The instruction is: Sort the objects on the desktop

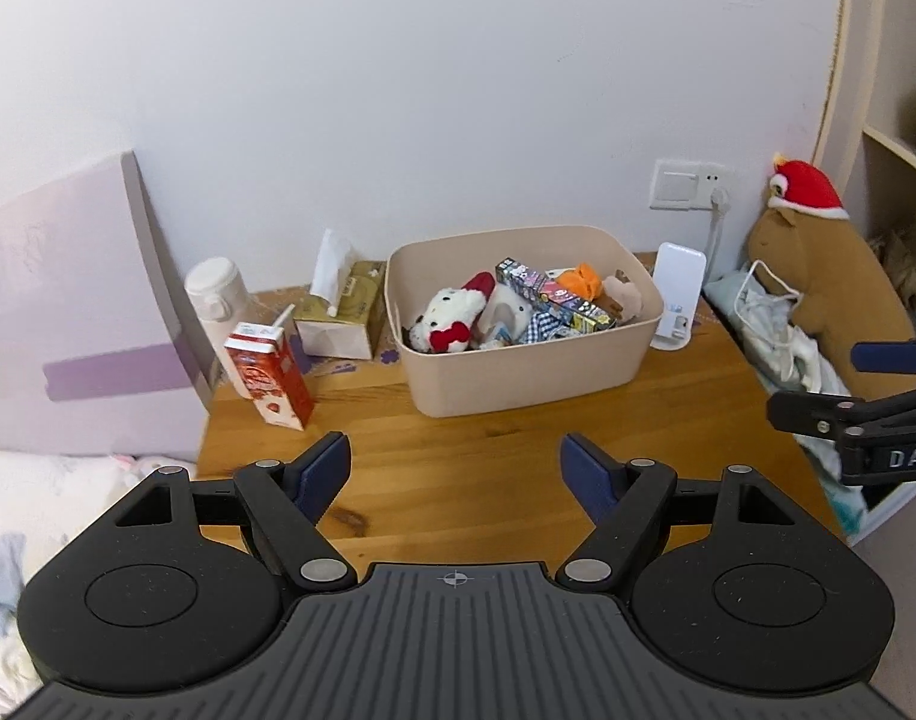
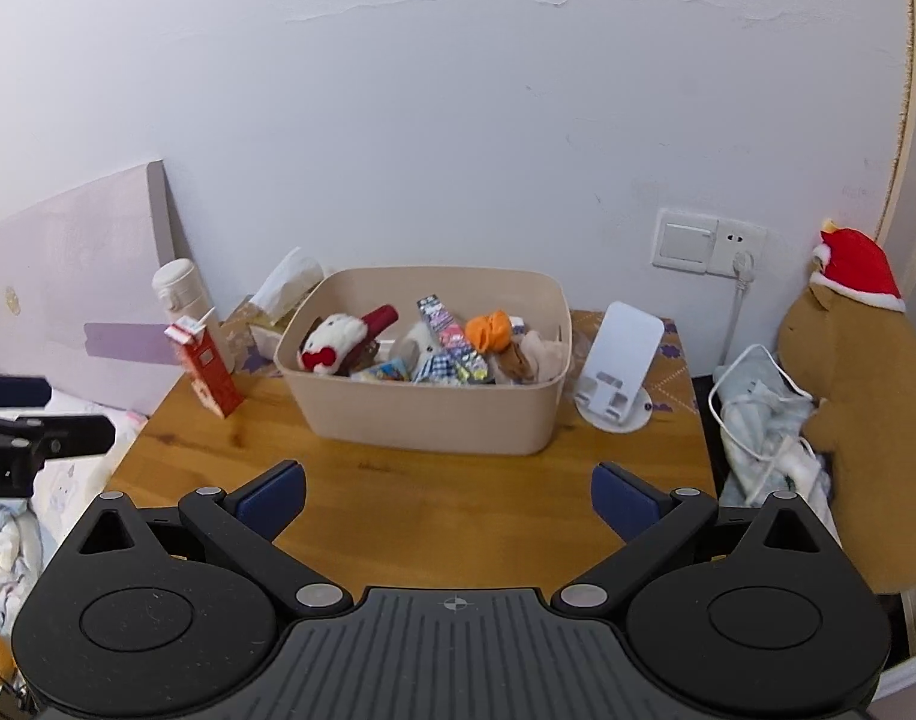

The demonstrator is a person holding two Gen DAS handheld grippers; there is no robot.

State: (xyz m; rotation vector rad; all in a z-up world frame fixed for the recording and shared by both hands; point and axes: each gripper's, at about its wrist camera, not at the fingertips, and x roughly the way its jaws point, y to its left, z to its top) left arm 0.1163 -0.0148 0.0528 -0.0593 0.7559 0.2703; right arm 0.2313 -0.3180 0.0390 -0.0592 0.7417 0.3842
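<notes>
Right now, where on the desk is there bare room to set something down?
The wooden desk is bare in front, between the beige bin and both grippers. The back is crowded: milk carton, tissue box and bottle left of the bin, phone stand right.

The beige bin (image 2: 422, 420) hides most of the tissue box (image 2: 260, 330) behind it, its piled contents partly cover one another, and the carton's (image 1: 269, 378) print is too small to read.

White letters "DAS" show on the right gripper (image 1: 877, 387) body at the frame's edge; the milk carton (image 1: 270, 377) print is unreadable
</notes>
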